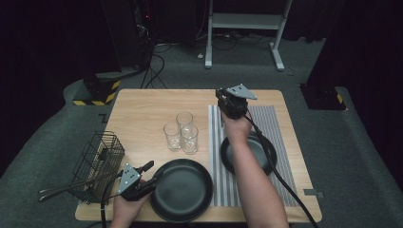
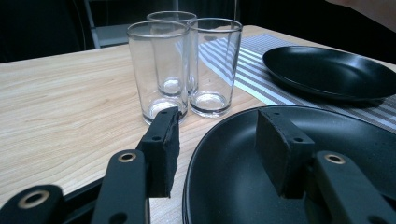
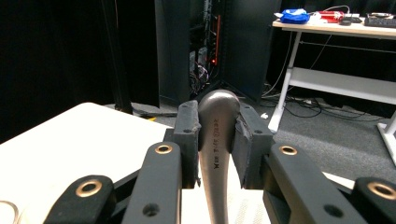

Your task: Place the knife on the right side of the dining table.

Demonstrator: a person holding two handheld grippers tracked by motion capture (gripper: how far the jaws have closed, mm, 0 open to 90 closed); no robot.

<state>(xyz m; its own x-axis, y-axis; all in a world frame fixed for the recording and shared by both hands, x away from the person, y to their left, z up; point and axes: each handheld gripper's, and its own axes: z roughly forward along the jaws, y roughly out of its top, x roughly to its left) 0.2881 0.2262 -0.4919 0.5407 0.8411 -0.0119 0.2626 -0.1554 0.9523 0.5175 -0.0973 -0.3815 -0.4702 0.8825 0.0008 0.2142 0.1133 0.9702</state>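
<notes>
The left gripper [image 2: 217,140] stands apart astride the near plate's [image 1: 183,190] rim, at the table's [image 1: 142,114] front edge. Farther off, the right gripper [image 3: 215,140] clamps a metal handle [image 3: 215,140]; its stamped lettering is unreadable.

Left gripper [image 2: 217,140] jaws stand apart, astride the rim of the near black plate [image 2: 233,186]: left jaw outside over the wooden table [image 2: 60,107], right jaw inside over the plate's well. Pads not pressing the rim. Three clear glasses [image 2: 159,70] upright, clustered just beyond the left jaw, two in front touching or nearly so, one behind. Second black plate [image 2: 327,72] farther right on a grey striped mat [image 2: 252,70]. A bit of arm at the top right corner.
</notes>
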